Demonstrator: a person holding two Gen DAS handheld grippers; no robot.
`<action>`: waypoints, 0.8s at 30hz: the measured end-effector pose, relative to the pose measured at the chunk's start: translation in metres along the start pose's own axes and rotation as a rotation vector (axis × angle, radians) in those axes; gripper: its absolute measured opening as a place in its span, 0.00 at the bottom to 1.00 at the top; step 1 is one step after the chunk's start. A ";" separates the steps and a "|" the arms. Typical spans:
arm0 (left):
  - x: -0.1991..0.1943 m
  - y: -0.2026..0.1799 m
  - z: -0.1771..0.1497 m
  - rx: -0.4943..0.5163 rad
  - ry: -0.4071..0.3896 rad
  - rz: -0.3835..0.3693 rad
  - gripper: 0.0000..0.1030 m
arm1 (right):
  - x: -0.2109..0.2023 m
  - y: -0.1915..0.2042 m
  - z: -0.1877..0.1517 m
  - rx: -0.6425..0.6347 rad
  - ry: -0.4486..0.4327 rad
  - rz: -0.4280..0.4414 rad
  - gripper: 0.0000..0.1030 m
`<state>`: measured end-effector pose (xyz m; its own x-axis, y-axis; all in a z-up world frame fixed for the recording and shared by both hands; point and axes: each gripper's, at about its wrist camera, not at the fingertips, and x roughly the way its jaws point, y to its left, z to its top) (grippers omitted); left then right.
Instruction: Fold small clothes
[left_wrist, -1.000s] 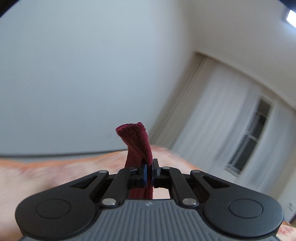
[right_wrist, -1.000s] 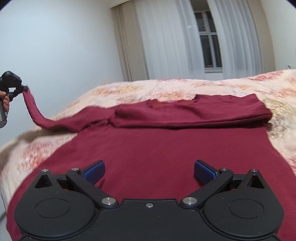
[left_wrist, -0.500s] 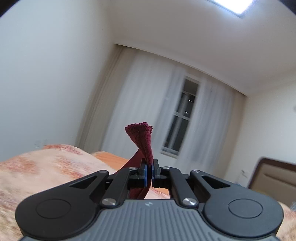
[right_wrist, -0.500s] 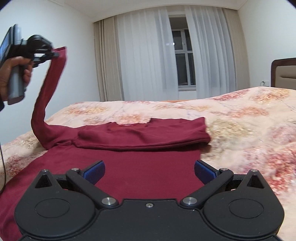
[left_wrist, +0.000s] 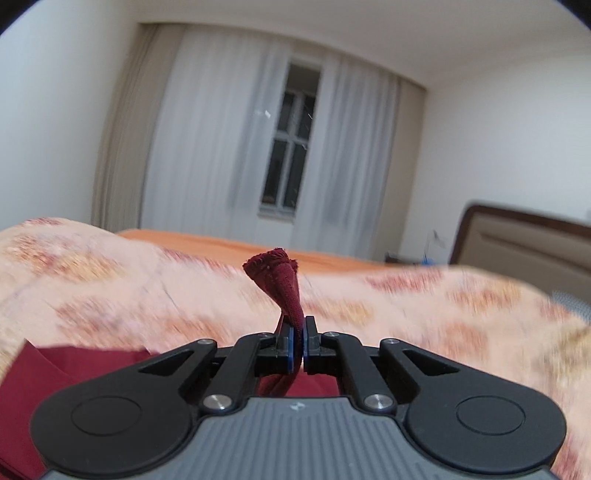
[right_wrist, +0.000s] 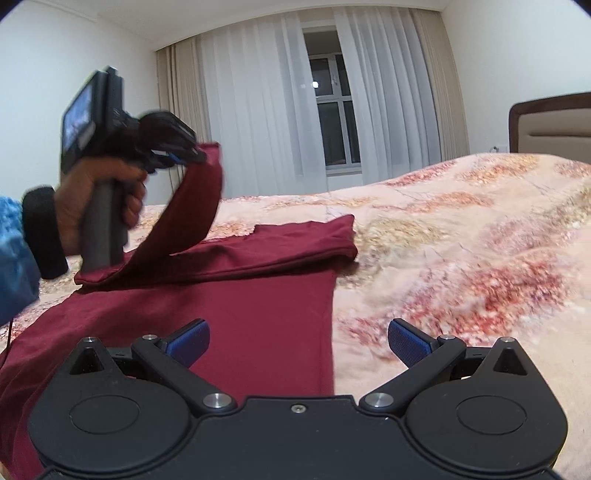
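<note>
The left hand-held gripper (right_wrist: 192, 153) is clenched on the sleeve cuff (left_wrist: 275, 273) of the maroon shirt (right_wrist: 258, 314), which lies near the bed's (right_wrist: 461, 240) left edge. The sleeve could slip free or land twisted mid-swing. The right hand-held gripper (right_wrist: 297, 341) hangs released, holding nothing.

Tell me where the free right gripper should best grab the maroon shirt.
Probably the shirt's straight side edge, lying flat on the bedspread just ahead of the open right gripper. Come in low from the bedspread side, one finger sliding under. The left gripper already holds the sleeve.
</note>
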<state>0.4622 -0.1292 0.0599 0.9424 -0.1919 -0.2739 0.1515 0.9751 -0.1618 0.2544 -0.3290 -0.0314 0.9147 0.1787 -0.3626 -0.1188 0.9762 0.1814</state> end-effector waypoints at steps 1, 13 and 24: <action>0.004 -0.006 -0.007 0.012 0.020 -0.006 0.03 | 0.000 -0.001 -0.001 0.008 0.001 -0.001 1.00; 0.018 -0.018 -0.041 0.028 0.226 -0.097 0.17 | -0.004 -0.004 -0.009 0.046 0.012 -0.008 1.00; -0.020 -0.002 -0.038 0.069 0.195 -0.063 0.97 | -0.006 0.000 -0.011 0.033 0.030 -0.036 1.00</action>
<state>0.4319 -0.1319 0.0299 0.8558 -0.2642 -0.4447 0.2349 0.9645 -0.1209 0.2446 -0.3290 -0.0389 0.9059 0.1473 -0.3970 -0.0723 0.9776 0.1977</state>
